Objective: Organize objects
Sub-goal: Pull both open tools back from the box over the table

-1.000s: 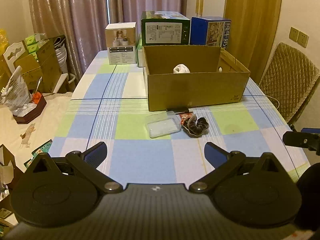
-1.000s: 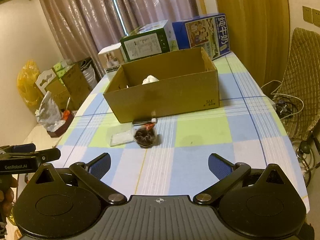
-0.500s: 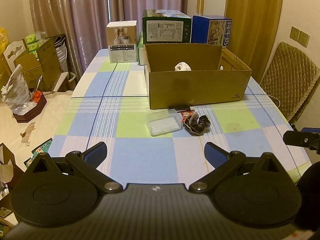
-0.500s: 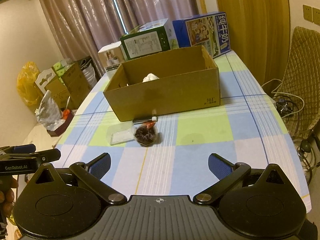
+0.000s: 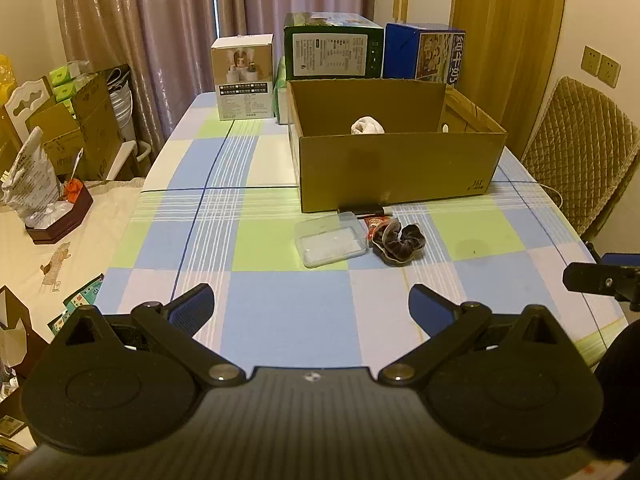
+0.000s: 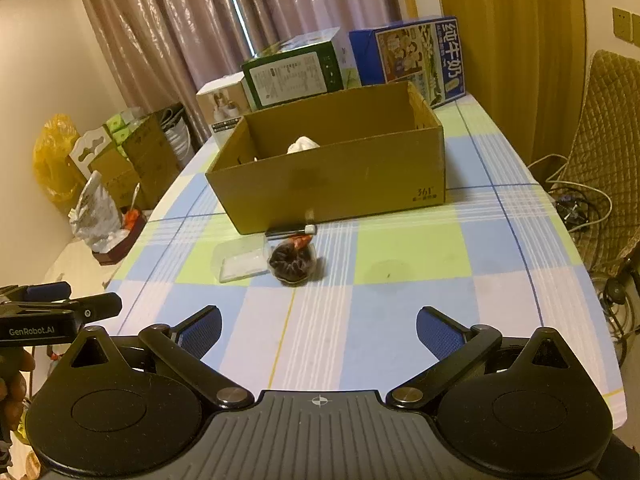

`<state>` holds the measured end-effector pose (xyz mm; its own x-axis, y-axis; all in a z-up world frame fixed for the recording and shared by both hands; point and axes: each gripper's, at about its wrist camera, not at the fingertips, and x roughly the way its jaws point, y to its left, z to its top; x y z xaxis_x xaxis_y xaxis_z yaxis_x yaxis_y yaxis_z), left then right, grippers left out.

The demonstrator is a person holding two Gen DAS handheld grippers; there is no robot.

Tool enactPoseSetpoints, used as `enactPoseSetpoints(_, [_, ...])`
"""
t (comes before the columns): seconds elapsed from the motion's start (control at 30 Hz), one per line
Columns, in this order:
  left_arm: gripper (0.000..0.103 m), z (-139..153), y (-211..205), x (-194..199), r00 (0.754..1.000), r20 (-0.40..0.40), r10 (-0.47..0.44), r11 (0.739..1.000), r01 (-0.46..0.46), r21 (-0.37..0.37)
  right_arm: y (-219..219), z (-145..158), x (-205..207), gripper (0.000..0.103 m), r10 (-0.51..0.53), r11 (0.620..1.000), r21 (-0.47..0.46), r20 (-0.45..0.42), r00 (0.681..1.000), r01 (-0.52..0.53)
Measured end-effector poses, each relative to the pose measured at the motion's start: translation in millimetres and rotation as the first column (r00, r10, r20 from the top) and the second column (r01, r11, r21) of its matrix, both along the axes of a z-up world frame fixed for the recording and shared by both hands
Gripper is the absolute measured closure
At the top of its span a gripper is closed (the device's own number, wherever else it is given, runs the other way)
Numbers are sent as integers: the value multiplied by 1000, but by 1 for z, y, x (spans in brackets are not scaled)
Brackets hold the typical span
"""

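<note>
Currently, both grippers sit slightly closer to the cardboard box (image 5: 400, 168) than a second ago; nothing on the surface (image 5: 280, 320) has moved, so no item has been sorted yet. The left gripper (image 5: 311, 306) and the right gripper (image 6: 318, 328) hold their fingers released and empty. In front of the box lie a clear plastic container (image 5: 331, 239), a dark scrunchie (image 5: 400, 242), a red packet (image 5: 374, 224) and a black pen (image 5: 362, 209). Inside the box rests a white bundle (image 5: 367, 126). The box front reads "361". The left gripper body reads "GenRobot.AI".
</note>
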<state>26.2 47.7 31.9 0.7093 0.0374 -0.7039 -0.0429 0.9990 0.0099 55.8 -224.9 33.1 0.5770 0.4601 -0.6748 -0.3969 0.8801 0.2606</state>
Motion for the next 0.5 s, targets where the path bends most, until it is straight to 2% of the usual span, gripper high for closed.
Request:
enactPoseSetpoints(0.27, [1,-6,2,4,1000,-15,0,1000,0,-1,6,-6,5,2,11,1000,-23,-3,1000,-12])
enactPoseSetpoints(0.5, [1,-15,6,14,999,-34,2,1000,-2,7,19,-17,13,2,36,997,-72,32,999,-33])
